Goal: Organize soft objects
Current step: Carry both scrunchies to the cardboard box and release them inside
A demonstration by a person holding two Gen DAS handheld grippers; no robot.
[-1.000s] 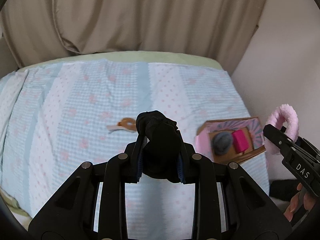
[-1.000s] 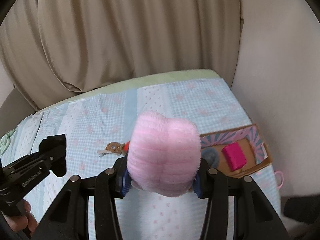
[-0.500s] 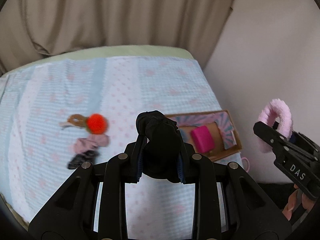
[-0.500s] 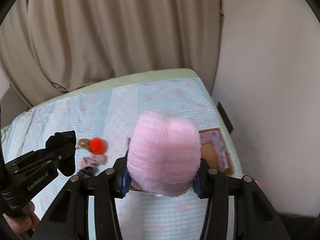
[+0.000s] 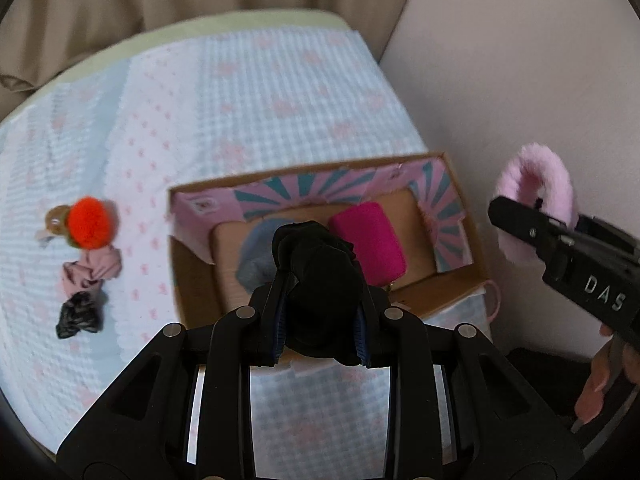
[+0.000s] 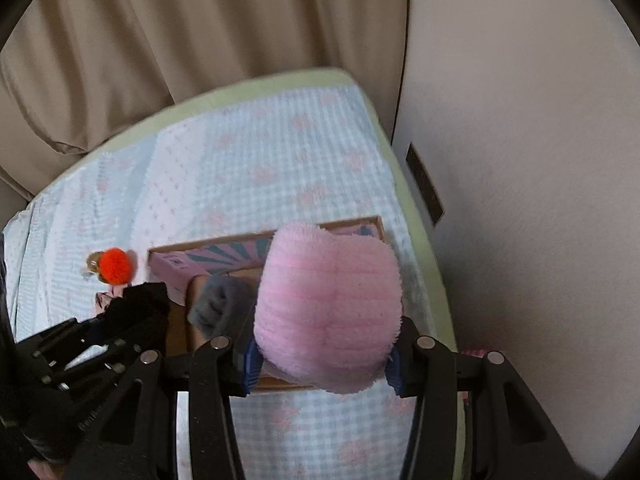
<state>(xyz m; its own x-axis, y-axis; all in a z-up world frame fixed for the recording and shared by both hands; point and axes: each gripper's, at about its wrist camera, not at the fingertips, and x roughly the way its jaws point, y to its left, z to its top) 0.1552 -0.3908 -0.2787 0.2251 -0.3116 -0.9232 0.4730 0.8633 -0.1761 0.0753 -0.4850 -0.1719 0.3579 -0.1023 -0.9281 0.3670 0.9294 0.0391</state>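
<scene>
Home bedroom: quilted bedspread, beige curtains.

White letters "DAS" stand on the black body of my right tongs, seen from the left wrist. I read nothing else.

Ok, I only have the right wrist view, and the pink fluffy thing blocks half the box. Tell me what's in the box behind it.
Observer: The left wrist view shows a magenta block lying in the cardboard box, beside the grey soft item.
Operator: List what's lying on the bed by the orange pompom.
Observer: A pink scrunchie, and next to it a black lace scrunchie that your view hides.
Operator: Describe the shape of what I'm holding.
Observer: The right gripper is shut on a fluffy pink ring with an open middle.
</scene>
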